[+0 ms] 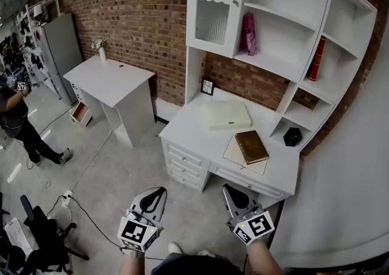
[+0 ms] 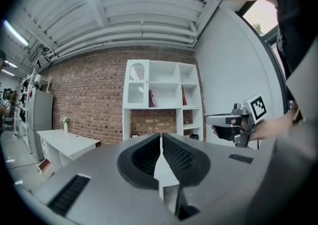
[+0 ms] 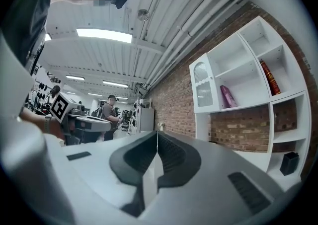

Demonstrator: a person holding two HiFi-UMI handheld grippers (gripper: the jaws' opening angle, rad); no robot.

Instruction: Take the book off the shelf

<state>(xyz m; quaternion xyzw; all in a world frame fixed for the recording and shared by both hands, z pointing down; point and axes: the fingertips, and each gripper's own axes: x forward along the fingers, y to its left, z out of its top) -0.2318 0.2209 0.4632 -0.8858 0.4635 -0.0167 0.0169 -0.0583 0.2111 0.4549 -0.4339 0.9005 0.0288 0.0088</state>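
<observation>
A white shelf unit (image 1: 292, 19) stands over a white desk (image 1: 194, 128) against the brick wall. A pink book (image 1: 248, 34) leans on a middle shelf and a red book (image 1: 315, 59) stands in a right-hand compartment. The same pink book (image 3: 227, 96) and red book (image 3: 269, 77) show in the right gripper view. A brown book (image 1: 251, 146) lies on the desk. My left gripper (image 1: 159, 192) and right gripper (image 1: 230, 190) hover low in front of the desk, well short of the shelves. Both are shut with nothing between the jaws, as the left gripper (image 2: 161, 137) and right gripper (image 3: 157, 135) show close up.
A flat white box (image 1: 227, 114), a small picture frame (image 1: 207, 86) and a black object (image 1: 292, 136) in a cubby are on the desk unit. A second white desk (image 1: 112, 79) stands to the left. A person (image 1: 18, 122), an office chair (image 1: 36, 231) and floor cables are at far left.
</observation>
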